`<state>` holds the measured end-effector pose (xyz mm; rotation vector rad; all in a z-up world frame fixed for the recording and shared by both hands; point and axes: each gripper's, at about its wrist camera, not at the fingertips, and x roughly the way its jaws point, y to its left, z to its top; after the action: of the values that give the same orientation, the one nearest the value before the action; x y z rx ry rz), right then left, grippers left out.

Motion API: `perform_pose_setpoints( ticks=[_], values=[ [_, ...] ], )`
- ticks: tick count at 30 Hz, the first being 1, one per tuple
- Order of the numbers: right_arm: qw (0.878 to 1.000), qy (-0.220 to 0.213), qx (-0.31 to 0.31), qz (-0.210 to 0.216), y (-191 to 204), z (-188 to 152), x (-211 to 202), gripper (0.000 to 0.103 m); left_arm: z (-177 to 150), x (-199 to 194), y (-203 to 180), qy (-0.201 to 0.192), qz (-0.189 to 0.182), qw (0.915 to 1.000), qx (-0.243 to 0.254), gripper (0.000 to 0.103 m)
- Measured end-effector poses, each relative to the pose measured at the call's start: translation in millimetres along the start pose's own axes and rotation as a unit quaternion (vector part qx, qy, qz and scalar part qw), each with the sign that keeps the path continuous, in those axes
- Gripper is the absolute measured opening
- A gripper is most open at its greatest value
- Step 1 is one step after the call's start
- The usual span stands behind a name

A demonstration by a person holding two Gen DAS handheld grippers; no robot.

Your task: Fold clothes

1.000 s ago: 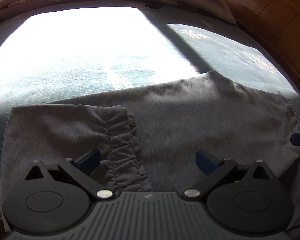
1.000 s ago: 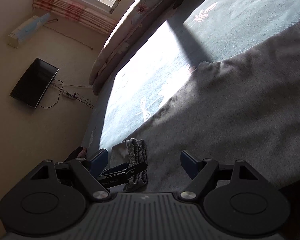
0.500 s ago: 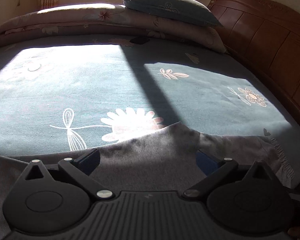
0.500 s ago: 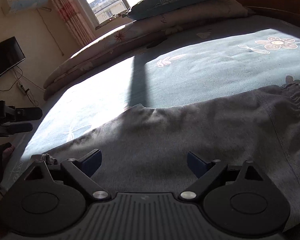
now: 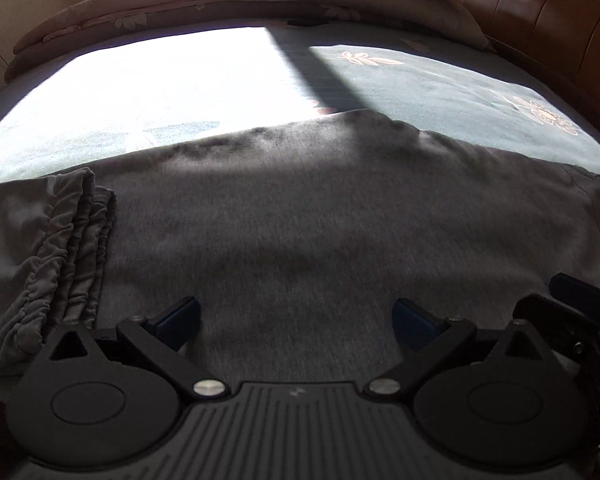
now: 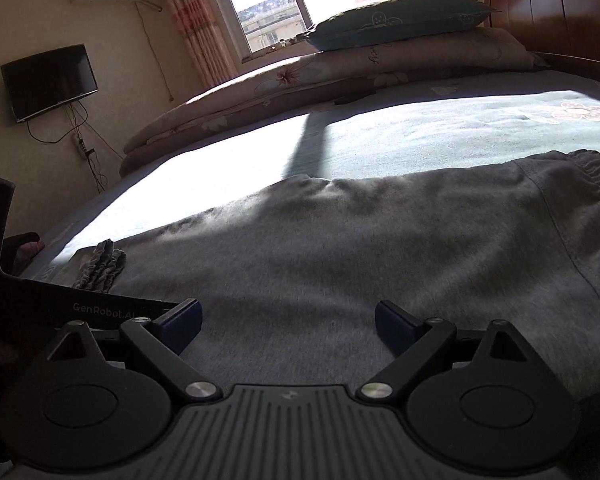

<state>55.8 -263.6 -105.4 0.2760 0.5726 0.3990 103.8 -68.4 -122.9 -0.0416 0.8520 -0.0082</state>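
Grey sweatpants [image 5: 300, 220] lie flat across the bed, folded lengthwise. Their gathered leg cuffs [image 5: 72, 248] are stacked at the left, and the elastic waistband [image 6: 592, 184] lies at the right. My left gripper [image 5: 296, 320] hovers open just above the near middle of the cloth, nothing between its fingers. My right gripper [image 6: 288, 322] is also open over the grey fabric, close to the waist half, with nothing held. The right gripper's blue finger [image 5: 576, 290] shows at the right edge of the left wrist view. The left gripper's body [image 6: 100, 312] shows at the left of the right wrist view.
The teal flowered bedspread [image 5: 440, 84] has a bright sun patch behind the pants. A rolled quilt [image 6: 300, 80] and pillow [image 6: 396, 16] line the far side, a wooden headboard [image 5: 548, 12] the right. A wall television [image 6: 50, 80] hangs beyond.
Both grippers sank toward the pants. The left view swung up to the far bed and back down onto the cloth. The right gripper rolled level, and its jaws widened a little.
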Motion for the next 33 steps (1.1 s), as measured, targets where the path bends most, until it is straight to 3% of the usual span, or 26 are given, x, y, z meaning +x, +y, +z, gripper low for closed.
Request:
perform_pose_setpoints(
  ticks=[2, 6, 11, 14, 21, 25, 30, 33],
  values=[
    [1.0, -0.015, 0.015, -0.007, -1, 2, -6, 0.095, -7, -8, 4, -0.009, -0.007, 0.9999, -0.001, 0.102],
    [0.994, -0.101, 0.038, -0.034, -9, 15, -22, 0.096, -14, -12, 14, -0.013, -0.018, 0.9998, 0.0, 0.101],
    [0.986, -0.046, 0.102, -0.12, -39, 25, -1, 0.096, -14, -11, 26, -0.023, -0.05, 0.9984, -0.006, 0.102],
    [0.981, -0.034, 0.109, -0.159, -44, 20, -11, 0.091, -15, -11, 30, -0.034, -0.062, 0.9974, -0.011, 0.102],
    [0.981, -0.053, 0.08, -0.168, -31, 59, 2, 0.095, -14, -10, 30, -0.038, -0.069, 0.9969, 0.005, 0.102],
    [0.974, 0.008, 0.13, -0.186, -54, 57, 34, 0.094, -11, -7, 30, -0.036, -0.065, 0.9972, 0.001, 0.102],
    [0.965, -0.068, 0.211, -0.14, -72, 43, -45, 0.093, -11, -6, 25, -0.038, -0.055, 0.9976, 0.016, 0.102],
    [0.936, -0.119, 0.304, -0.133, -102, 32, -94, 0.095, -12, -8, 20, -0.039, -0.045, 0.9979, 0.025, 0.102]
  ],
)
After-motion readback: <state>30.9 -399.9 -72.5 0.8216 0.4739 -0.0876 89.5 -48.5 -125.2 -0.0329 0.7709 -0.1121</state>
